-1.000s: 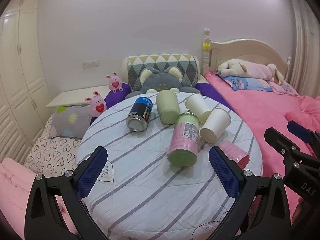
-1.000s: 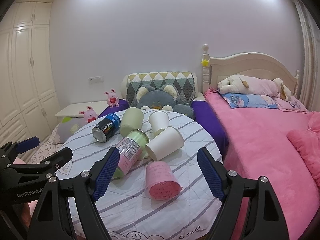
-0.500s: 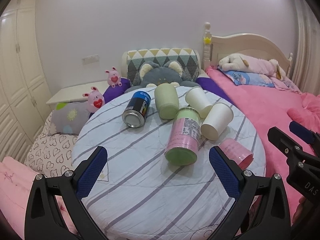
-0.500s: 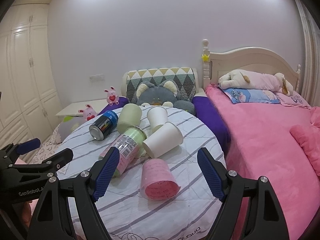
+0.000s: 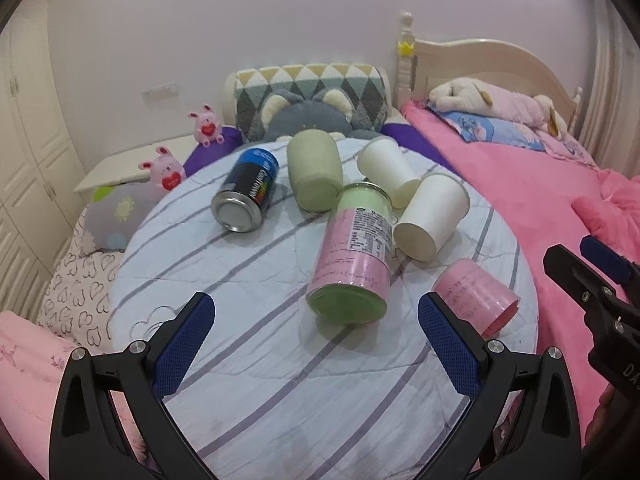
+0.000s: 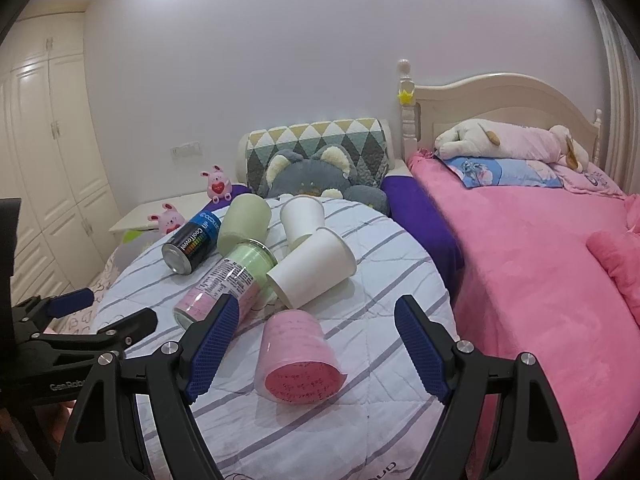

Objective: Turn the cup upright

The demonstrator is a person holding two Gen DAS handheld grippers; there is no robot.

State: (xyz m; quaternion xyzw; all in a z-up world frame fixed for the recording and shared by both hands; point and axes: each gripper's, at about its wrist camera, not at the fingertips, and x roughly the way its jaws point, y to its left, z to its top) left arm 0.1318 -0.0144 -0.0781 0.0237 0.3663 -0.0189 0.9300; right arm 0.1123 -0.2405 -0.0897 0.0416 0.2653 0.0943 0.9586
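Several cups and cans lie on their sides on a round striped table (image 5: 248, 360). A pink cup (image 6: 298, 354) lies nearest, between my right gripper's (image 6: 312, 354) open fingers; it also shows in the left wrist view (image 5: 476, 300). My left gripper (image 5: 316, 356) is open and empty, just short of a pink-and-green tumbler (image 5: 352, 256). Behind lie two white paper cups (image 5: 434, 216) (image 5: 386, 166), a pale green cup (image 5: 314, 168) and a blue-black can (image 5: 248, 192).
A pink bed (image 6: 540, 260) runs along the right of the table (image 6: 380, 400). A grey plush cat (image 6: 312, 176) and patterned cushion sit behind it. Small pink plush toys (image 5: 164, 166) and a white nightstand stand at the left. White wardrobes line the left wall.
Both grippers have moved forward toward the table; the cups appear closer. The pink cup now lies between my right gripper's fingers. Nothing has been grasped.
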